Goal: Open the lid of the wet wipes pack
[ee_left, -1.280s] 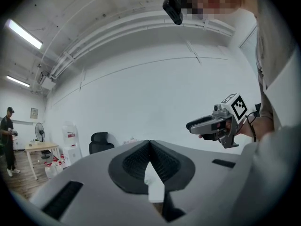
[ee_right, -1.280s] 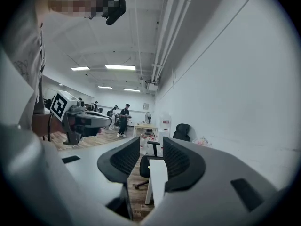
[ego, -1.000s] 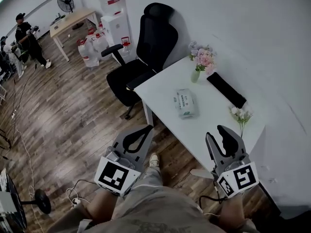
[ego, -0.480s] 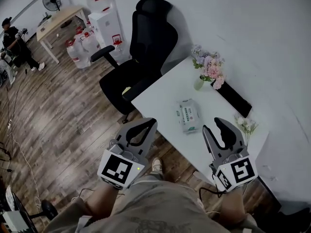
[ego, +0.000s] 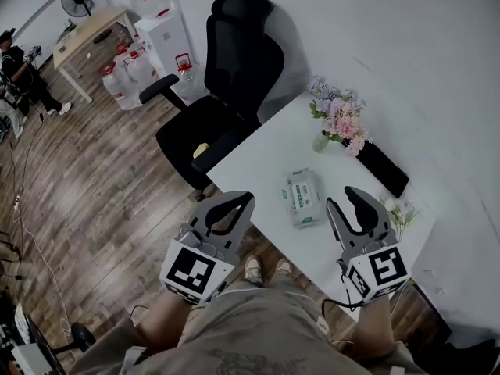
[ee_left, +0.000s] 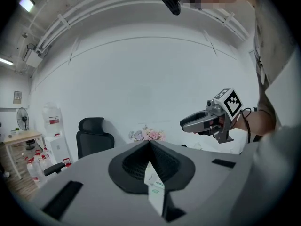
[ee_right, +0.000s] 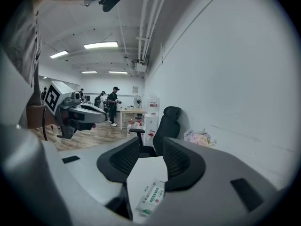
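The wet wipes pack (ego: 302, 197) lies flat on the white table (ego: 254, 158), its lid down, between my two grippers and just ahead of them. My left gripper (ego: 246, 199) hovers at the table's near edge, left of the pack, shut with nothing in it. My right gripper (ego: 344, 199) hovers over the table to the pack's right, open and empty. Below the closed tips of my left gripper (ee_left: 149, 142), the pack (ee_left: 154, 185) shows through. The right gripper view frames the pack (ee_right: 151, 199) on the table below the gap of my right gripper (ee_right: 151, 142).
A black office chair (ego: 226, 76) stands at the table's far left corner. A vase of pink flowers (ego: 337, 119), a long black object (ego: 381, 168) and a small white flower sprig (ego: 400, 213) sit along the table's right side. Water bottles (ego: 125, 73) and a person (ego: 23, 65) are far left.
Both grippers have come forward to the table together. The pack now lies between them instead of well ahead. Neither gripper's jaws have visibly changed.
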A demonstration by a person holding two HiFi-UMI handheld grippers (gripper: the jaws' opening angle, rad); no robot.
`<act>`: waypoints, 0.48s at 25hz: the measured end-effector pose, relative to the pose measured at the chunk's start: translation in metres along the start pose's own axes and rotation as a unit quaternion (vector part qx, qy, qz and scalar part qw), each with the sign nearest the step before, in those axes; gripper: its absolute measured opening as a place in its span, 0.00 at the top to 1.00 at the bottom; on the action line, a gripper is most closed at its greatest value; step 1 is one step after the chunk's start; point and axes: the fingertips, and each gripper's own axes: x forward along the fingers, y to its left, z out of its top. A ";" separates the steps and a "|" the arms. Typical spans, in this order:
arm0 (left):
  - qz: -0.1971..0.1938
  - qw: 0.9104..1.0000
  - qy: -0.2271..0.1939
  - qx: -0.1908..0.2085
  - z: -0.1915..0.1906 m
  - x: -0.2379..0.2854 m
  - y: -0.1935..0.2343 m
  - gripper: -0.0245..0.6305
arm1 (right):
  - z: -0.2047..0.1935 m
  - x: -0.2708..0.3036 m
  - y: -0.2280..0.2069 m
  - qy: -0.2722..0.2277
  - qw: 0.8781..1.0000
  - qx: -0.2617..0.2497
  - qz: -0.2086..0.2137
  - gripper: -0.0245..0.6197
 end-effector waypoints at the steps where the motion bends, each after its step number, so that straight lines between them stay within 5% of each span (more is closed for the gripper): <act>1: 0.001 1.000 0.002 -0.003 0.001 0.005 0.001 0.94 | -0.001 0.004 -0.005 0.004 1.000 -0.003 0.003 0.71; 12: 0.002 0.999 0.044 -0.015 -0.035 0.074 0.014 0.94 | -0.057 0.068 -0.040 0.061 0.998 0.022 0.007 0.71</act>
